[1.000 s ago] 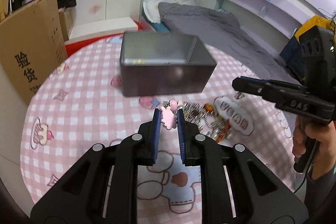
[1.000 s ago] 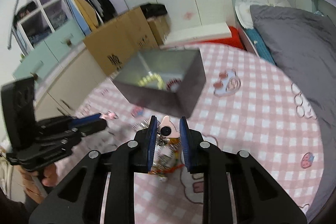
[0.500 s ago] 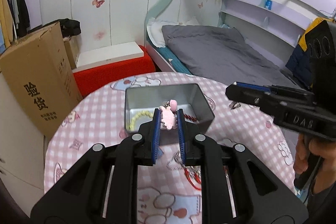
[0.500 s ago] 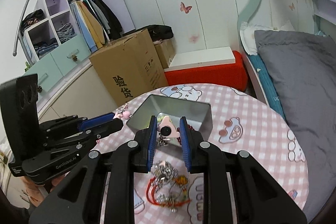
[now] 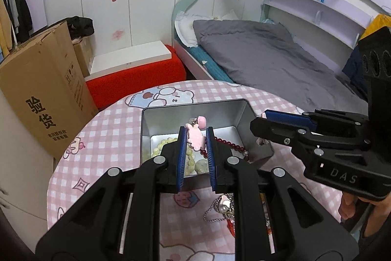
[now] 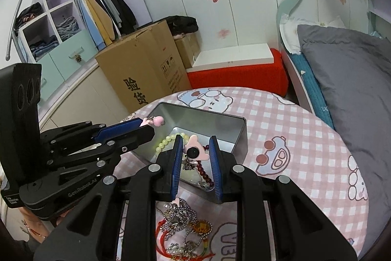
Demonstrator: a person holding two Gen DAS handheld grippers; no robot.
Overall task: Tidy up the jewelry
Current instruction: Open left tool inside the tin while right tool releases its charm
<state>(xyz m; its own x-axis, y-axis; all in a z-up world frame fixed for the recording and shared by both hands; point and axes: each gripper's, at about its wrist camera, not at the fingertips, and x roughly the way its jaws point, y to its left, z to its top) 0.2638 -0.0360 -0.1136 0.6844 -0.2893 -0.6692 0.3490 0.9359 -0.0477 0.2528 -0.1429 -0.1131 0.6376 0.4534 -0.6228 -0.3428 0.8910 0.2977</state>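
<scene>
Both grippers now above tin point(image 5: 254, 136) — left gripper point(image 5: 195, 136) pinching pink charm point(image 5: 196, 138), right gripper point(image 6: 195, 151) pinching pink pendant point(image 6: 195, 152).

Both grippers are matte black plastic with two long fingers lined in ribbed blue pads. On the left gripper point(image 5: 195, 136) round silver screw heads sit at the linkage joints, two on each finger arm, and slots are cut through the near arms. The right gripper point(image 6: 196, 147) is built the same way. Seen side-on from the left wrist, its body carries raised letters "DAS" and a tall black block at the far right with three round holes (the left one shows the same block). A hand point(image 5: 352, 208) grips its handle; no sleeve can be made out.
</scene>
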